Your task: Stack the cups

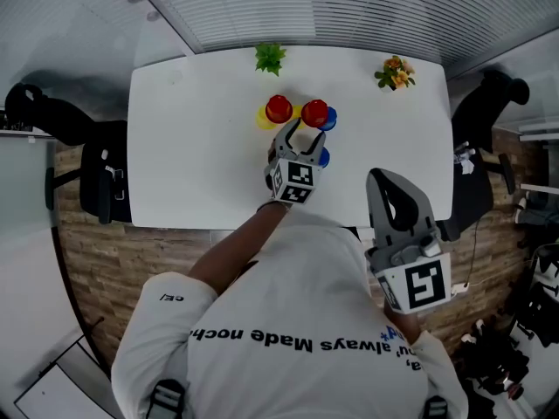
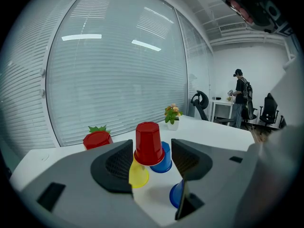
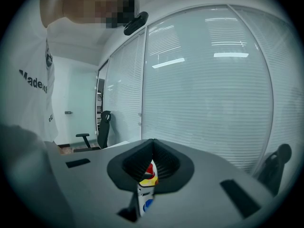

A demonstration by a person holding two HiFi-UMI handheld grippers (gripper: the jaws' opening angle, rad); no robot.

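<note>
Not much stacked yet imo. The cups sit in a loose bunch at the far side of the table [image 1: 192, 147]: a red cup [image 2: 148, 144] upside down with a yellow cup [image 2: 138, 175] and a blue cup [image 2: 165, 159] tight against it, another red cup [image 2: 97, 139] off to the left, and a second blue cup [image 2: 175, 194] alone, nearer. The left gripper [image 1: 295, 136] is spread wide and empty, aimed at the middle red one. The right gripper [image 1: 384, 180] is clamped closed on nothing, back by the body. Basically all the stacking is left.
</note>
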